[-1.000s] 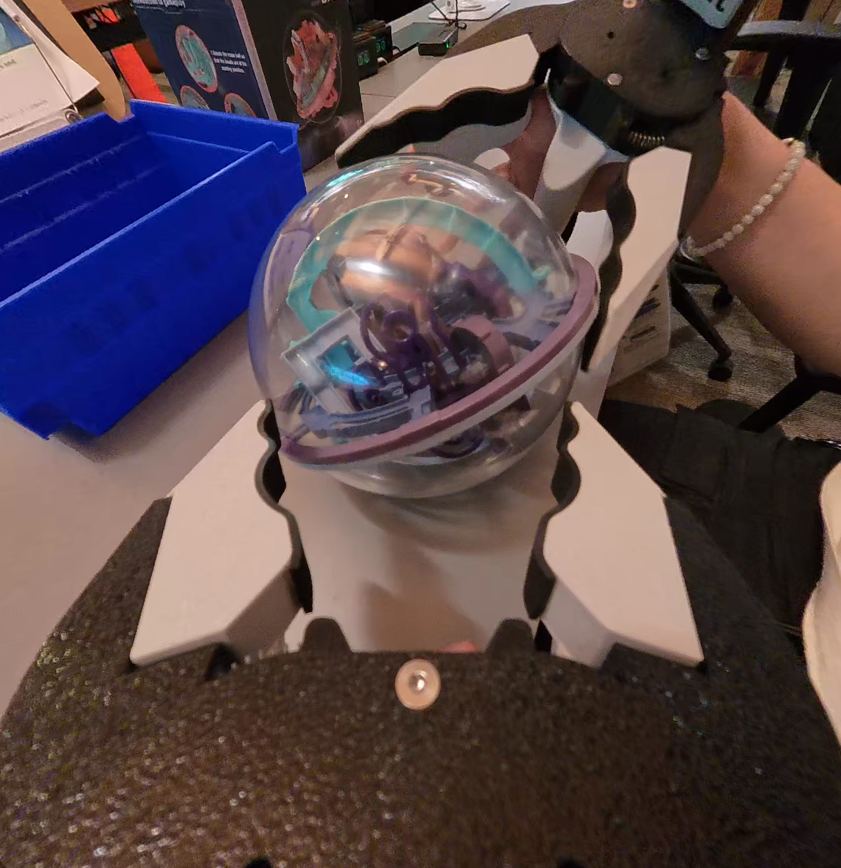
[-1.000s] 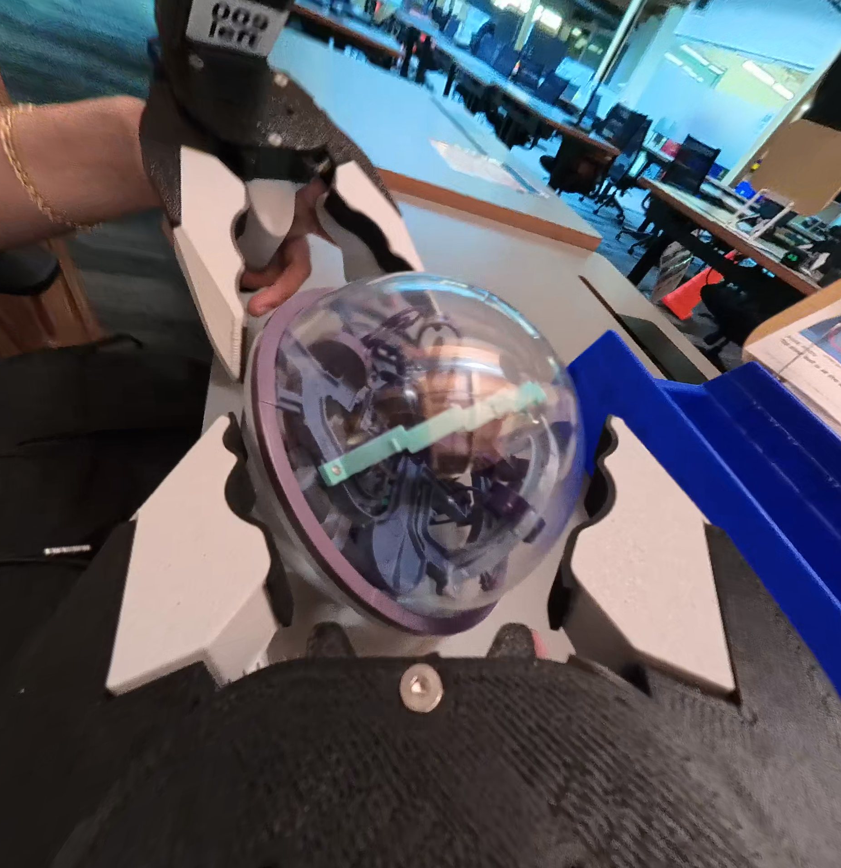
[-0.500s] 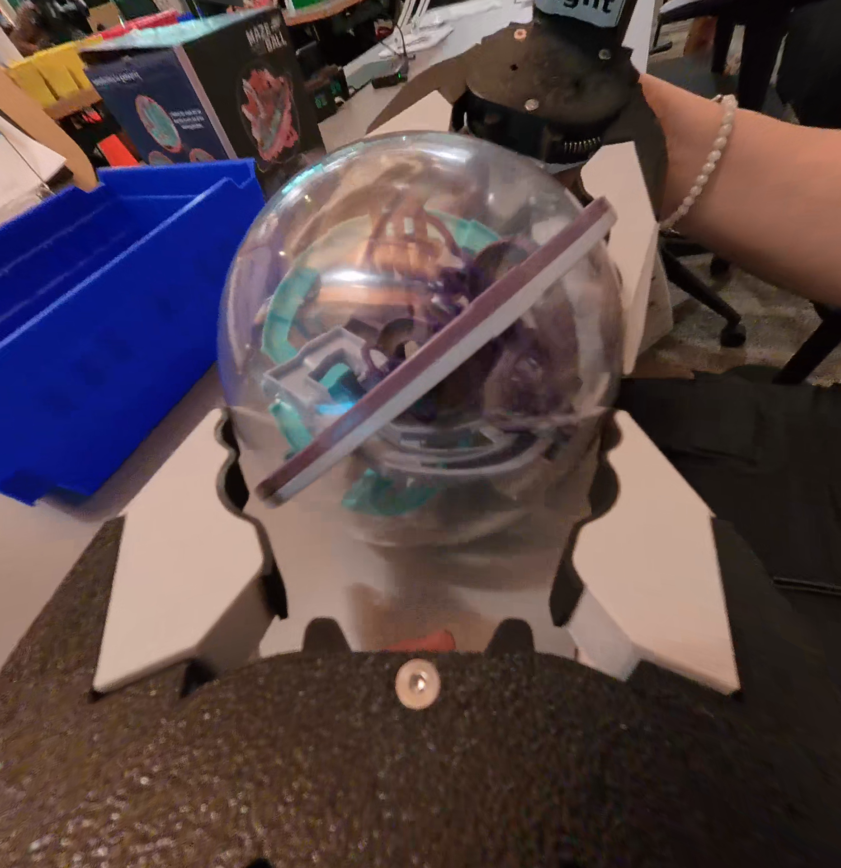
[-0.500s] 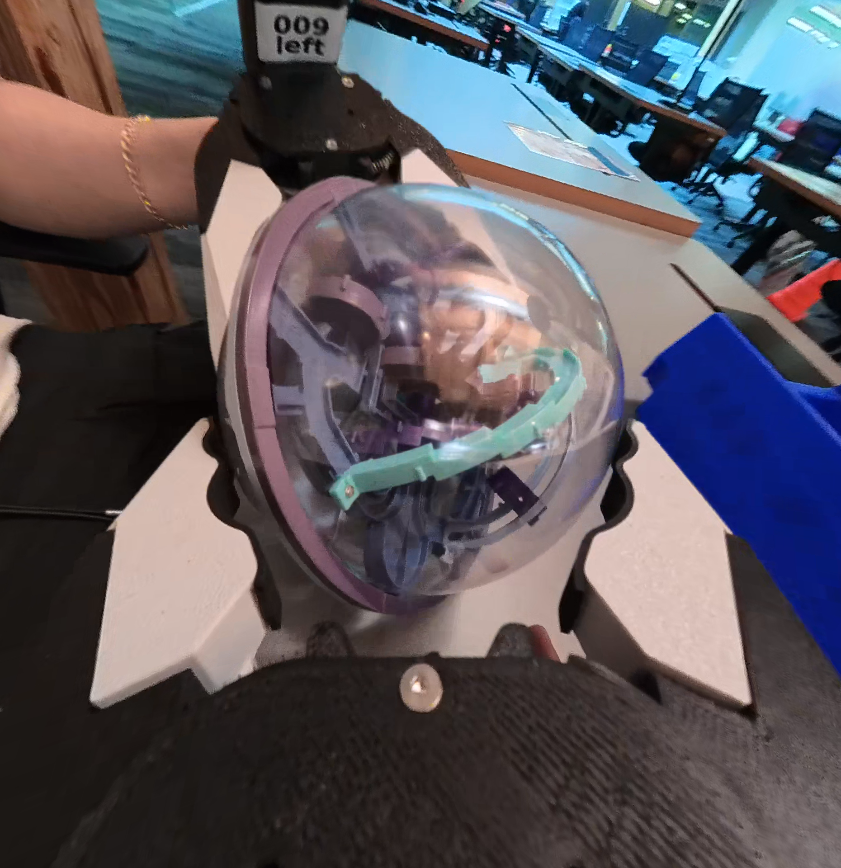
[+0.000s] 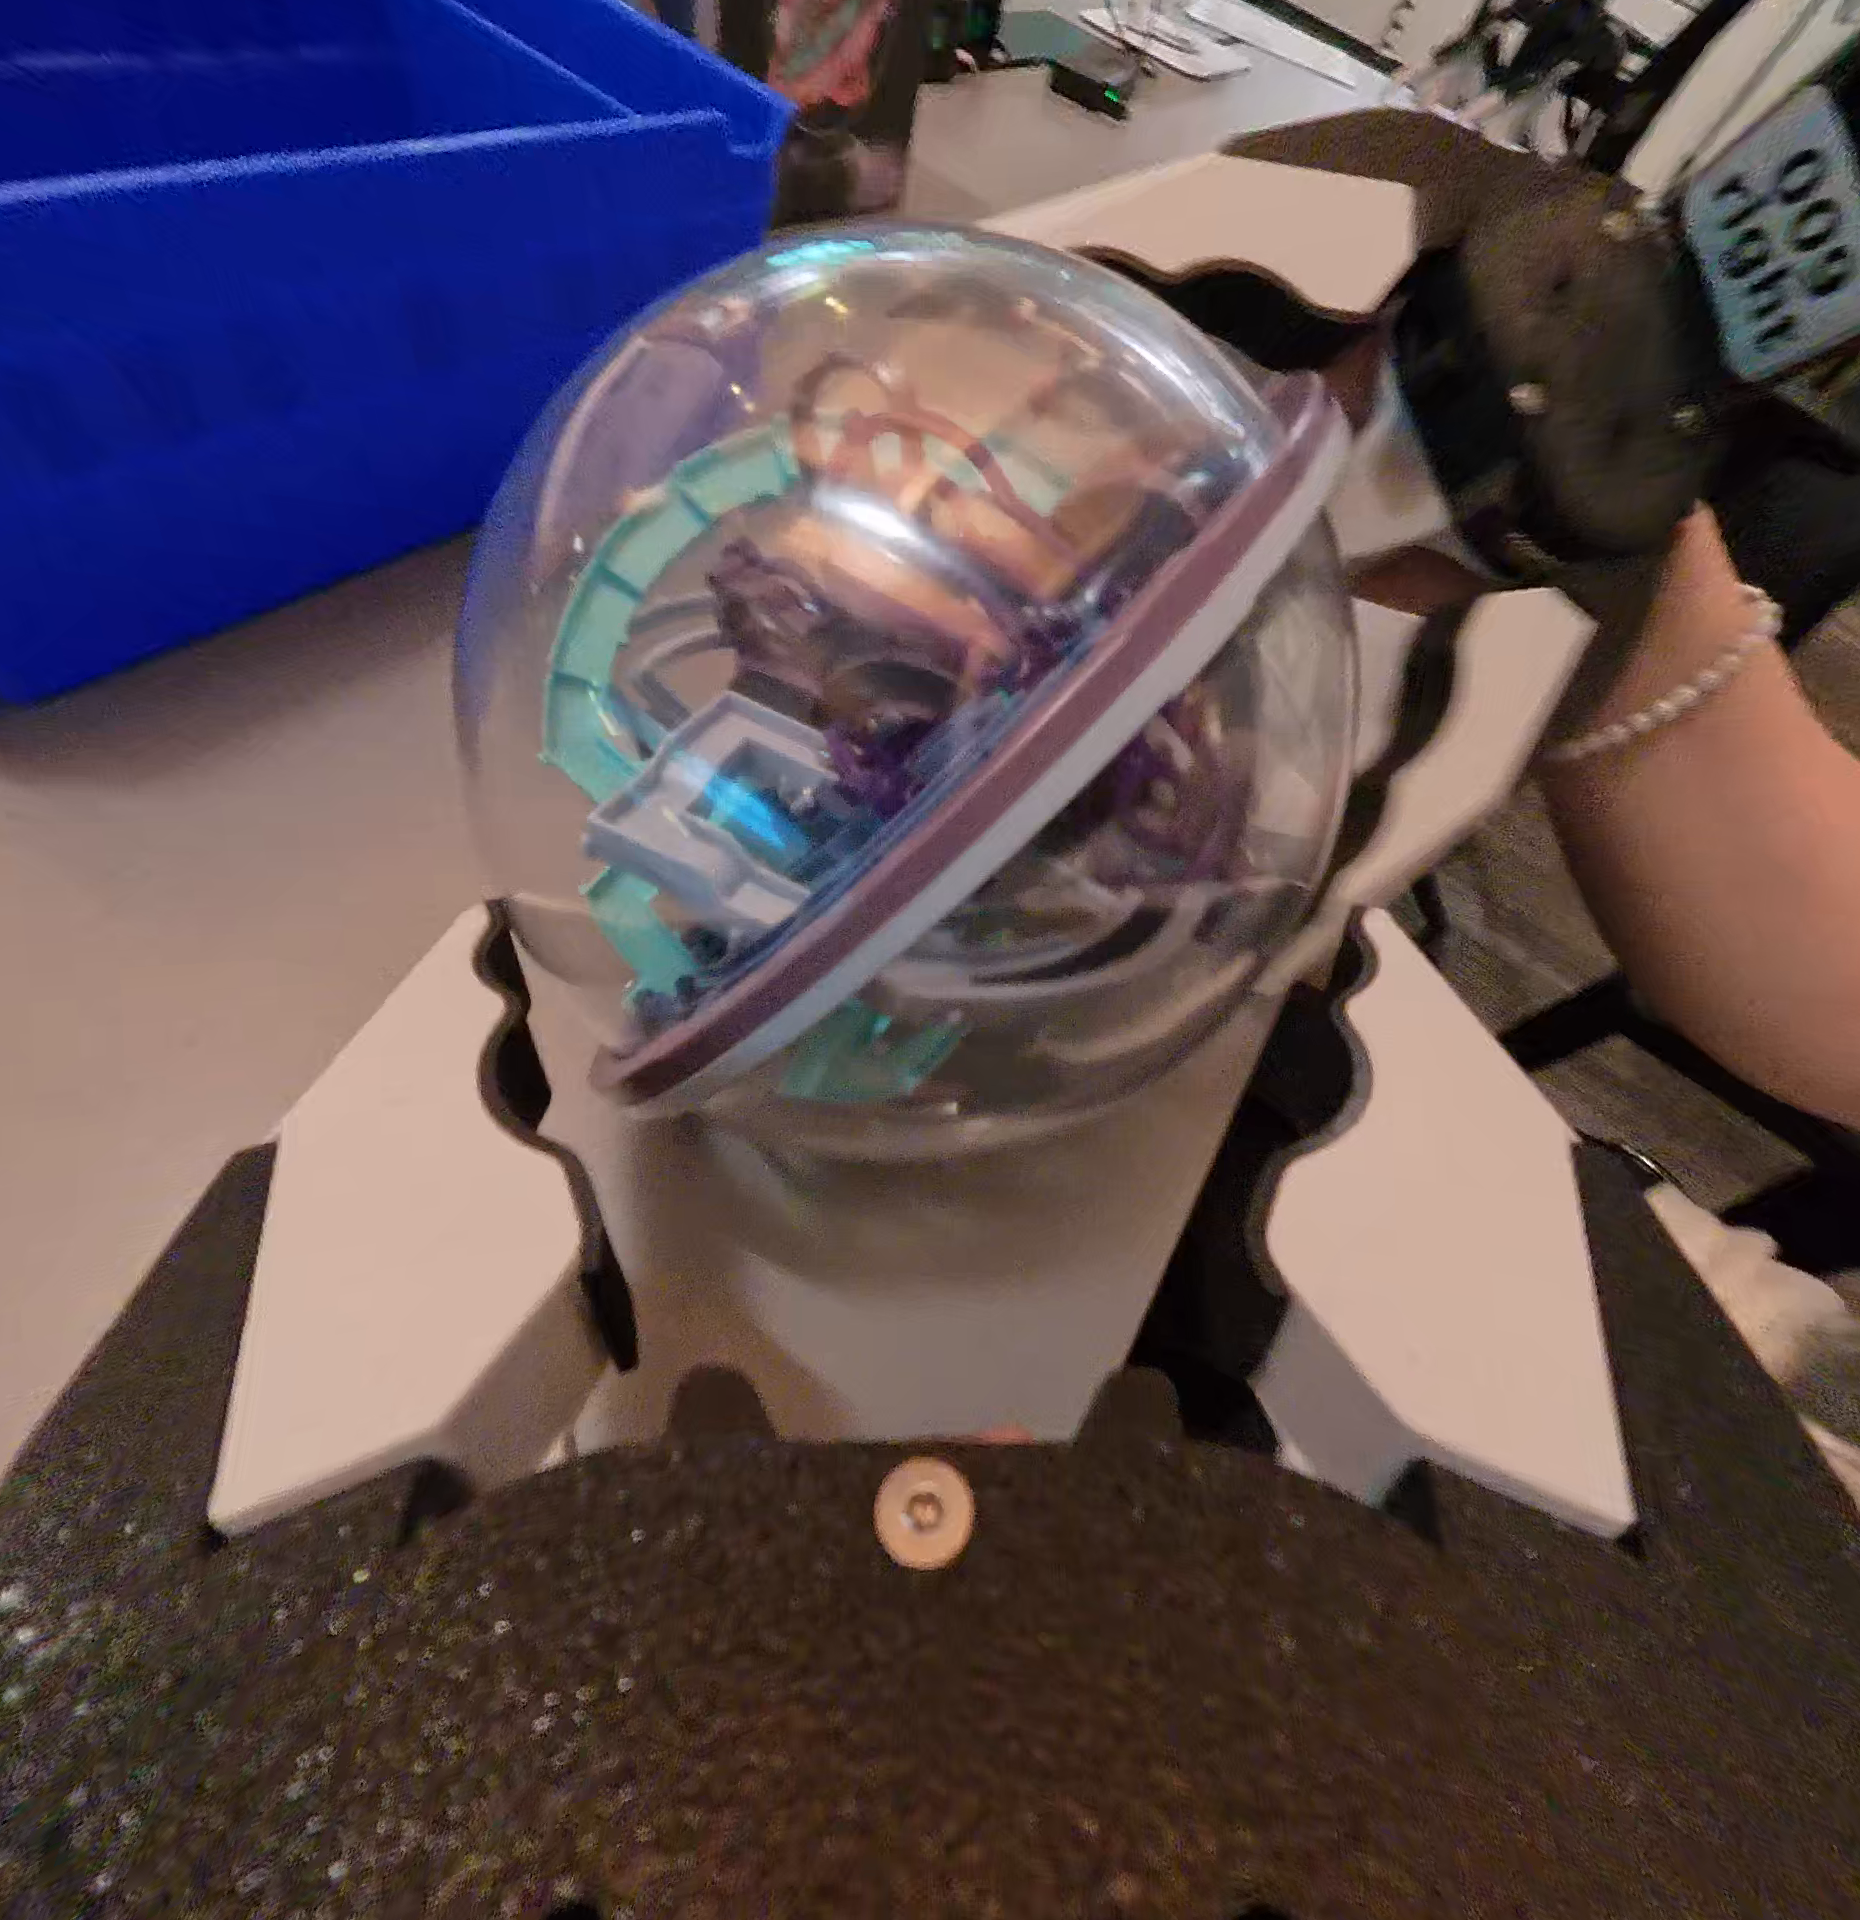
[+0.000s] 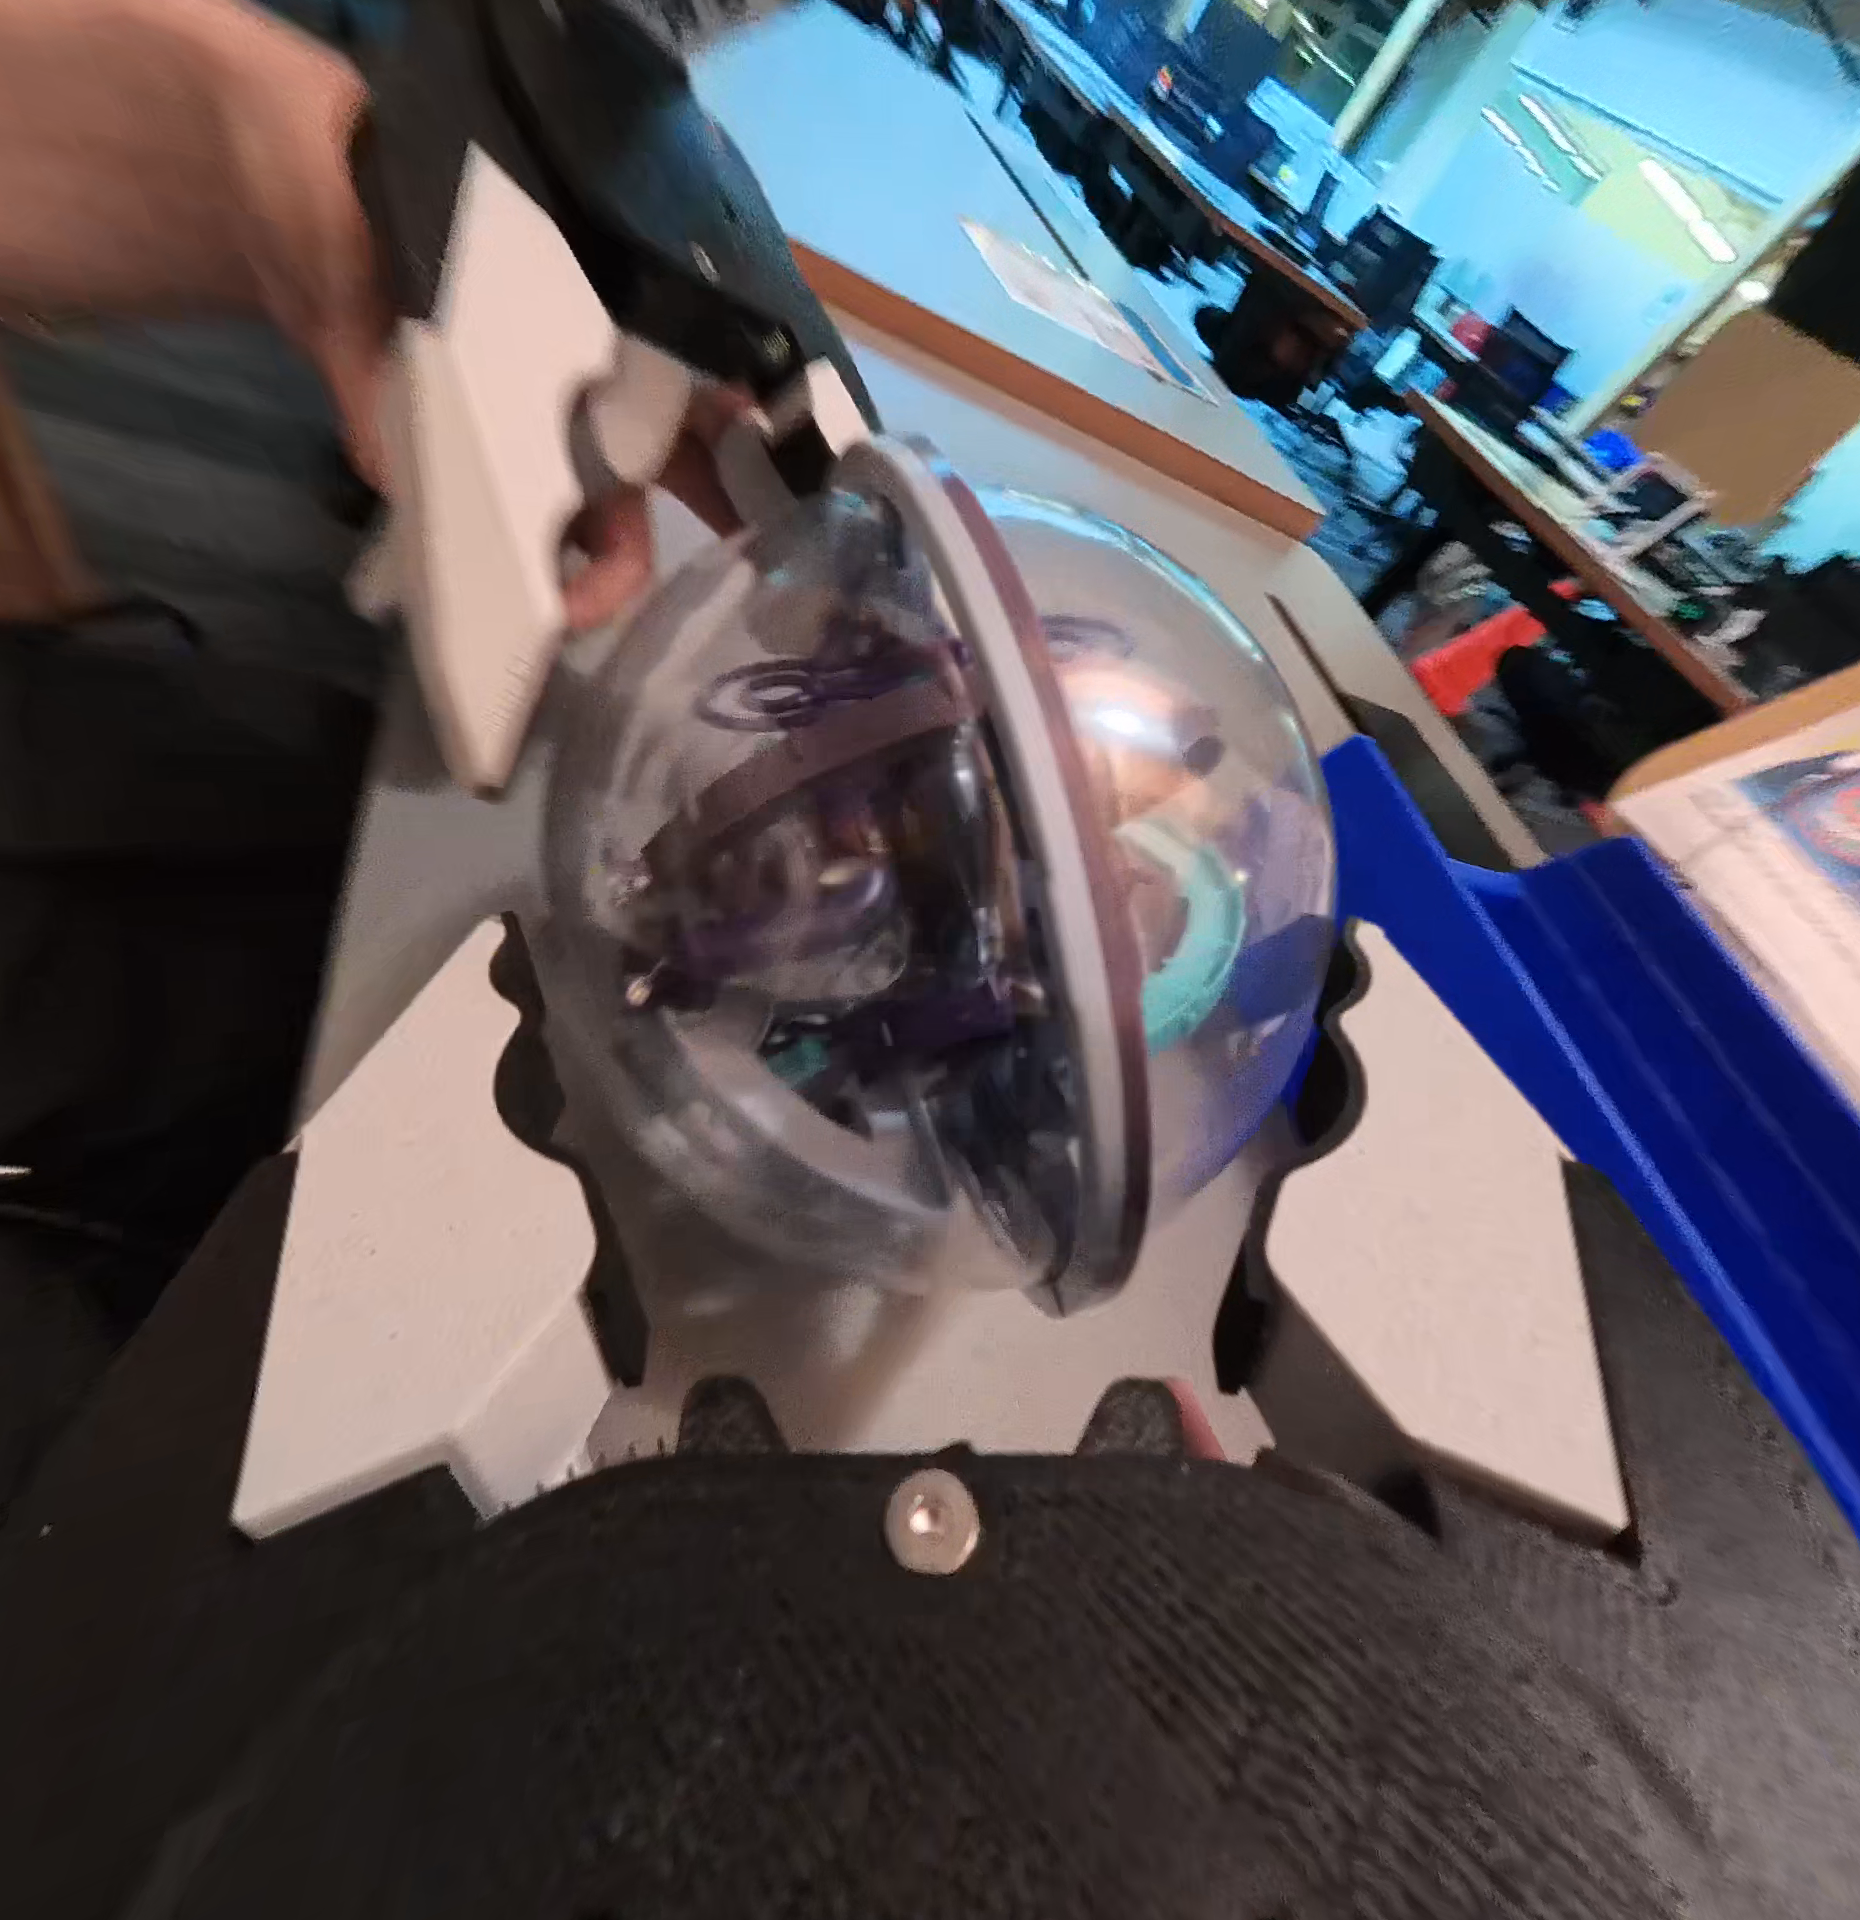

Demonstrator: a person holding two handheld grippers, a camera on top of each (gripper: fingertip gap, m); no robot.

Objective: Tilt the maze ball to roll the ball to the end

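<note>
The maze ball [image 5: 905, 675] is a clear sphere with a purple-and-white seam ring and teal, purple and grey tracks inside. It sits between the fingertips of my left gripper [image 5: 921, 987], whose dark pads press on both its sides. In the right wrist view the maze ball [image 6: 936, 883] sits likewise between the pads of my right gripper [image 6: 926, 987], its seam ring nearly upright. Each gripper grips it from the opposite side: the right gripper [image 5: 1528, 416] shows behind the ball, and the left gripper [image 6: 510, 520] shows at the upper left. The small rolling ball cannot be made out.
A blue bin [image 5: 282, 364] stands on the pale table [image 5: 178, 935] just left of the ball, and in the right wrist view the blue bin [image 6: 1632, 1039] is close on the right. A person's arm with a bead bracelet [image 5: 1684, 675] is at the right.
The maze ball has been lifted and tilted between both grippers. Its seam ring went from nearly level to steep, and in the right wrist view swung from the left side to right of centre.
</note>
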